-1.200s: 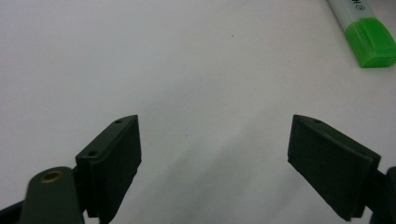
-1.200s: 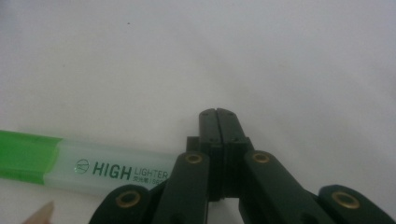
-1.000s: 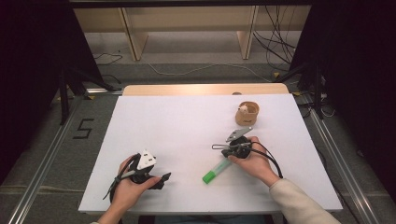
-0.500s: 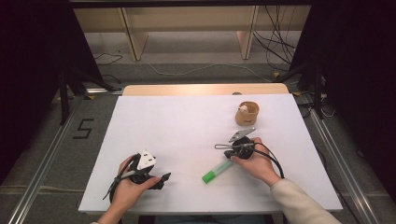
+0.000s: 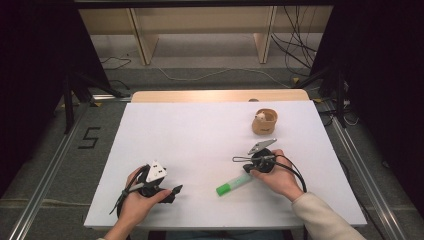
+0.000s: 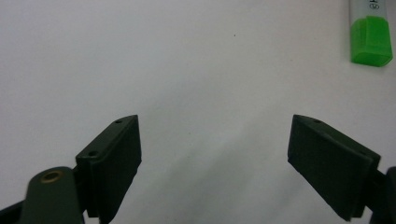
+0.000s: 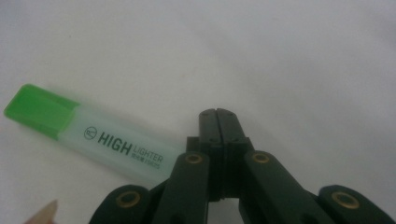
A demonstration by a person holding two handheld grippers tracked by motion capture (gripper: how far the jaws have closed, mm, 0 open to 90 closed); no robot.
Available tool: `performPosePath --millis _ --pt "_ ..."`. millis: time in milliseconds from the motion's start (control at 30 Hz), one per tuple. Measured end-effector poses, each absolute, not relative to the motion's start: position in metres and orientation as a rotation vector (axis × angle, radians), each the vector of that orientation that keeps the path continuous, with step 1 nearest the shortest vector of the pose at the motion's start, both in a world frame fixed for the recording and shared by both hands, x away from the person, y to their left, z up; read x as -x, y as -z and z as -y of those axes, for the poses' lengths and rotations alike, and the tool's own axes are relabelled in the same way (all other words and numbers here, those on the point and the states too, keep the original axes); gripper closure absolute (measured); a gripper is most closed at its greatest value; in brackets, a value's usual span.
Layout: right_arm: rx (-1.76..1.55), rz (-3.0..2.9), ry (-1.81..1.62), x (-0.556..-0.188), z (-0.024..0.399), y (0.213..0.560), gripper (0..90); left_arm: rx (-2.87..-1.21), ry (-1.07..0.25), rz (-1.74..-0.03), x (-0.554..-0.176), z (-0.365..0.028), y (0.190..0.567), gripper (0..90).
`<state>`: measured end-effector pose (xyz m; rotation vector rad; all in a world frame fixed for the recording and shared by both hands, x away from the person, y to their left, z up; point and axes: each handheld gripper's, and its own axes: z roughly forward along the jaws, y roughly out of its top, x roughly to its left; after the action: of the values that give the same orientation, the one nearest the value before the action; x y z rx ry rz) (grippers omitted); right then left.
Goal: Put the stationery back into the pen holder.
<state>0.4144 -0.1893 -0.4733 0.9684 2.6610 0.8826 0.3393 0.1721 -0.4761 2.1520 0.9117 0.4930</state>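
Right gripper [image 5: 248,159] has eased slightly nearer me, beside the highlighter [image 5: 233,184].
Its closed jaws hide the highlighter's right end, holding nothing; my left gripper [image 6: 215,154] gapes wide, empty.

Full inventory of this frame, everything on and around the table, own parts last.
highlighter: 1, pale body with green cap, lying on the table beside the right gripper
cup: 1, tan, upright, far right of table, something white inside
table: 1, white top
shelving: 1, light wood, behind table
left gripper: 1, black, jaws open, near left edge
right gripper: 1, black, jaws shut, nothing between them, next to highlighter
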Motion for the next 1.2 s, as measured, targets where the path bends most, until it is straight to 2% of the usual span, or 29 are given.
performPosePath --millis 1200 --pt "-0.942 -2.739 -0.847 -0.384 0.201 0.474 90.0 -2.149 -0.496 -0.912 -0.339 -0.172 0.476 17.6"
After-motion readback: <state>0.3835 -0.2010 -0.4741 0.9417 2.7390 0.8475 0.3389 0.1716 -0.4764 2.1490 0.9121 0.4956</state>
